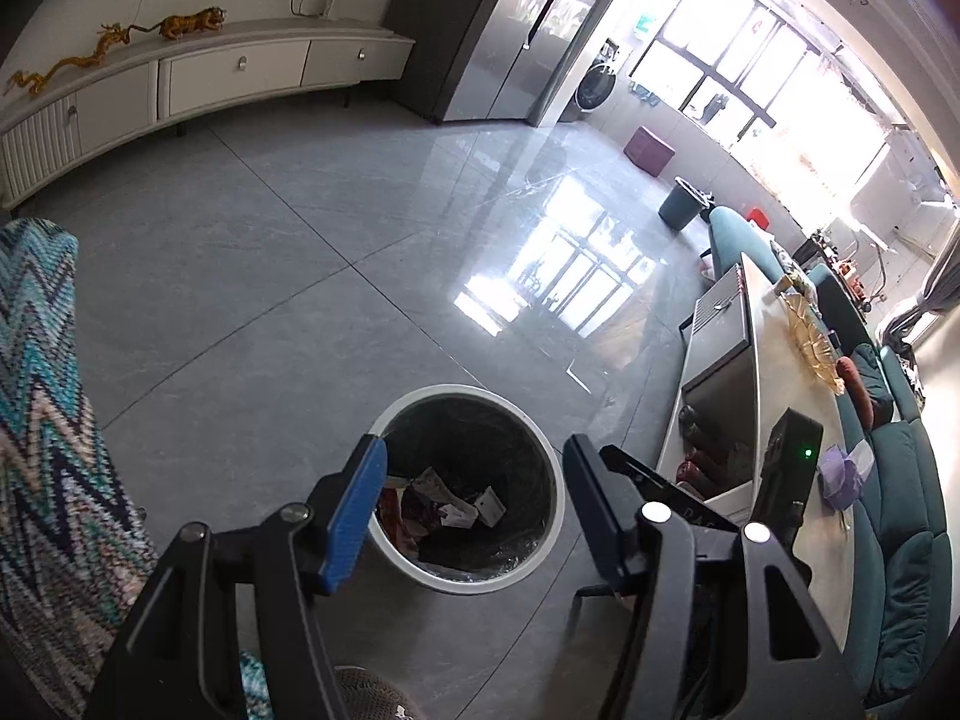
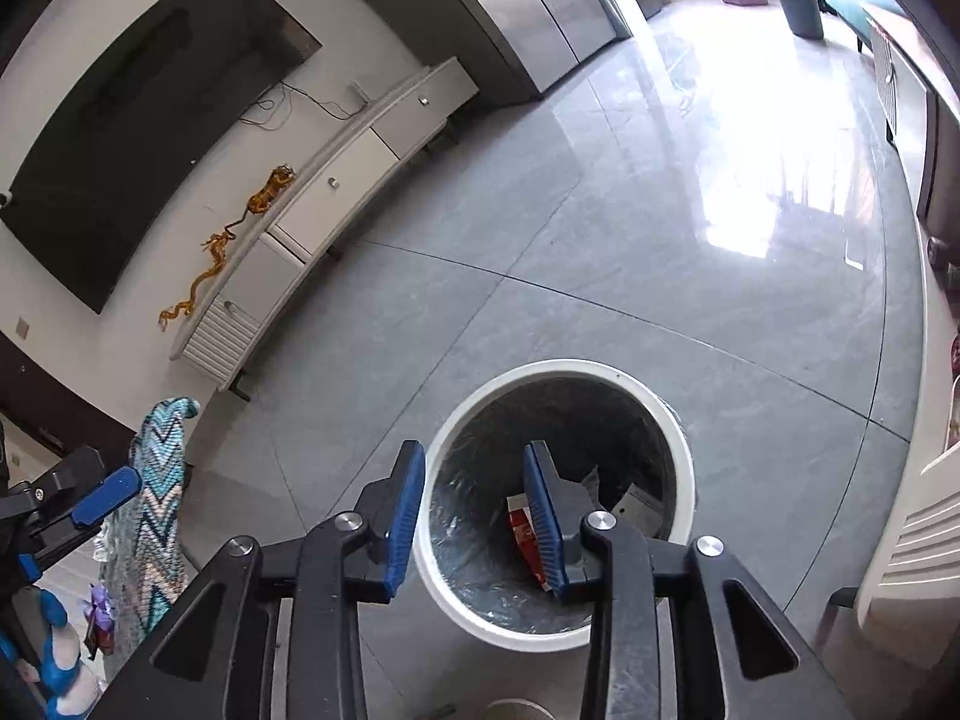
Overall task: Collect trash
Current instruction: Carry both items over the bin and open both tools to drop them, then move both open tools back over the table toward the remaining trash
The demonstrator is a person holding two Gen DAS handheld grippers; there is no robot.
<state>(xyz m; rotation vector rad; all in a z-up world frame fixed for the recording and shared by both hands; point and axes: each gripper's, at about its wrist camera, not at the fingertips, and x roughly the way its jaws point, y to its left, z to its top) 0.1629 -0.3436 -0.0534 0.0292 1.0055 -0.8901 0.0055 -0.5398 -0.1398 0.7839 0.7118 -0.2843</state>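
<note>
A round white trash bin (image 1: pixel 468 390) with a dark liner stands on the grey tile floor. In it lie crumpled papers and wrappers (image 1: pixel 456 504). My left gripper (image 1: pixel 474 444) hangs above the bin's near side, open, with nothing between its blue pads. The right wrist view shows the same bin (image 2: pixel 564 366) with a red packet (image 2: pixel 522 531) and grey scraps inside. My right gripper (image 2: pixel 474 450) is open over the bin's left rim, and its jaws are empty. One blue pad of the left gripper (image 2: pixel 105 498) shows at the far left.
A zigzag knit throw (image 1: pixel 42 390) hangs at the left. At the right, a long low table (image 1: pixel 774 372) carries a black device (image 1: pixel 792 456) and a purple wad (image 1: pixel 840 471), with a teal sofa (image 1: pixel 900 510) behind. A white TV cabinet (image 1: pixel 228 72) lines the far wall. A second grey bin (image 1: pixel 681 204) stands far off.
</note>
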